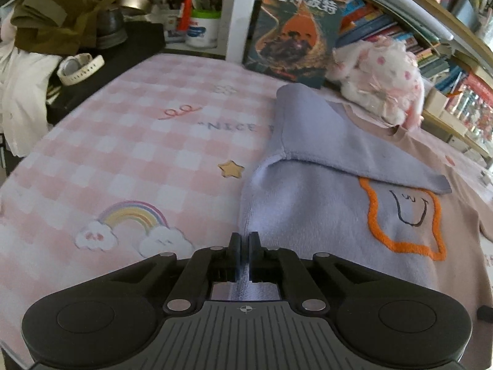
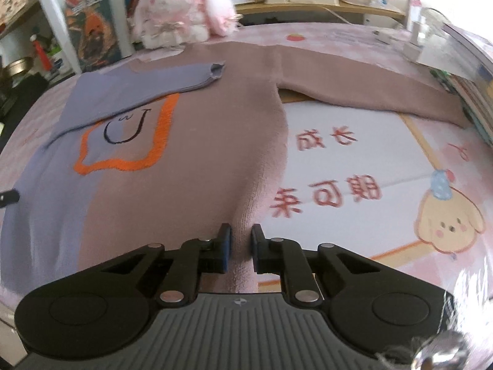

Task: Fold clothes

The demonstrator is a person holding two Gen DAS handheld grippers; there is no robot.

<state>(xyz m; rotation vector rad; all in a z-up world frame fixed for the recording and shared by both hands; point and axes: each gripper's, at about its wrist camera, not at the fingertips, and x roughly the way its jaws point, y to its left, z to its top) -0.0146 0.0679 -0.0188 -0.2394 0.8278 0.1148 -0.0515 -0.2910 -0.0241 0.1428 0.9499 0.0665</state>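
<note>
A two-tone sweater (image 2: 197,141), lilac on one half and dusty pink on the other, lies flat on the pink blanket (image 1: 129,141) with an orange outline and a drawn smile on its chest. Its lilac sleeve (image 1: 339,141) is folded across the body. The pink sleeve (image 2: 363,89) stretches out sideways. My left gripper (image 1: 245,246) is shut on the sweater's lilac bottom edge at its outer corner. My right gripper (image 2: 239,243) pinches a raised ridge of the pink bottom edge between its pads.
A pink-and-white plush toy (image 1: 382,83) and a large book (image 1: 295,34) stand behind the sweater, with bookshelves (image 1: 446,71) beyond. A white watch (image 1: 78,69) and an olive garment (image 1: 58,9) lie at the far left. Stacked books (image 2: 471,92) border the blanket on the right.
</note>
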